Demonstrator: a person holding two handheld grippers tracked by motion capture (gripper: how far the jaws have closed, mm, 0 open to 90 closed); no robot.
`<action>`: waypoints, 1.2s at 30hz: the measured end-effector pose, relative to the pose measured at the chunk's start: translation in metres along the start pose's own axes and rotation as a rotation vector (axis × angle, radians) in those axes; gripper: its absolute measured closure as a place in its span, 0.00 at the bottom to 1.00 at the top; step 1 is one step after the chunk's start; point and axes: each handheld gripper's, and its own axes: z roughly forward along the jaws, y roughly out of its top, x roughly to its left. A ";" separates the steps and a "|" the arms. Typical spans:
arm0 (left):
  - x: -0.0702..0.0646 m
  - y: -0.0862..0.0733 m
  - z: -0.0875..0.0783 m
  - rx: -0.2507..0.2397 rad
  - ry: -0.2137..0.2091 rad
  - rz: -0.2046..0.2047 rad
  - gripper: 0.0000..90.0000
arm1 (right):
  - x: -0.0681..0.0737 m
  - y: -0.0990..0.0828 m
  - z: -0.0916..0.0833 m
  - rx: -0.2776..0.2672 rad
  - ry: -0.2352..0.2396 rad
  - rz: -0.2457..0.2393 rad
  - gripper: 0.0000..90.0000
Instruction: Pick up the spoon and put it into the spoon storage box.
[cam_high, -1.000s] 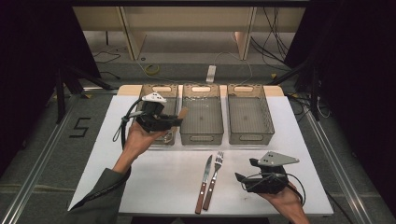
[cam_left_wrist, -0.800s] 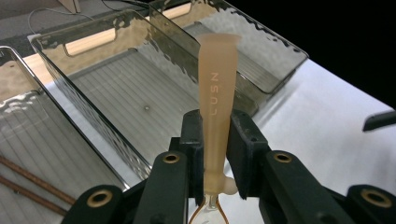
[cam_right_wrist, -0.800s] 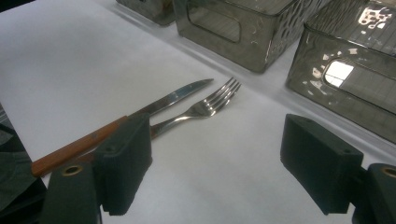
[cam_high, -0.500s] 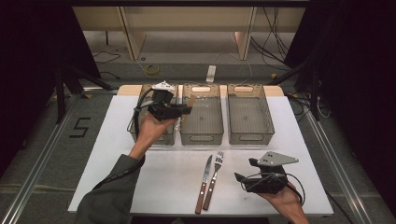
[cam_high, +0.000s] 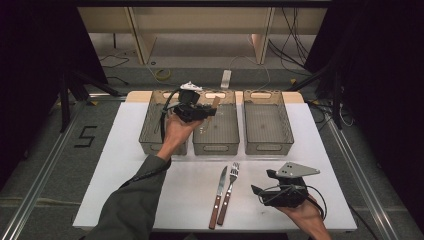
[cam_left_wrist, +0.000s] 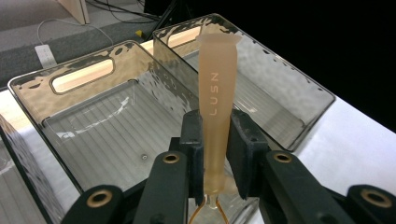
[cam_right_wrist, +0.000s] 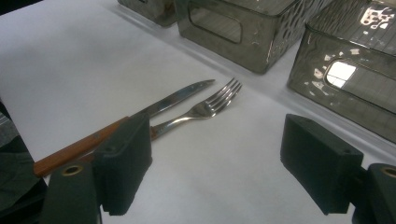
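- The white table (cam_high: 125, 165) carried three smoky translucent plastic bins in a row along its far half; the middle bin (cam_high: 216, 145) serves as the landmark here.
- Over the last second the left gripper (cam_high: 210, 110) had travelled from above the left bin (cam_high: 146, 134) — beside the middle bin — to a spot over the middle bin's far left part, which suggests the carry was nearly done and a drop into that bin was coming.
- Its jaws were clamped on a pale tan plastic utensil handle (cam_left_wrist: 215, 93) stamped with letters; the handle stuck out past the fingertips, above the middle bin's ribbed floor, not yet touching it.
- The right gripper (cam_high: 261, 190) sat low on the table, nearer the person than the middle bin and to its right, its jaws spread wide and holding nothing.
- A wooden-handled steel knife (cam_high: 219, 202) and a wooden-handled steel fork (cam_high: 229, 192) lay side by side on the table in front of the middle bin — near the right gripper, untouched.
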 end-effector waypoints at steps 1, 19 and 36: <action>0.001 0.001 0.003 0.003 0.004 -0.008 0.85 | 0.000 0.000 0.000 0.001 0.000 0.000 0.28; 0.008 -0.004 0.017 0.006 0.064 -0.045 0.84 | 0.001 0.000 0.001 0.003 0.008 -0.004 0.28; 0.013 -0.011 -0.004 -0.025 0.005 -0.093 0.36 | 0.000 0.001 -0.001 -0.005 0.013 0.003 0.28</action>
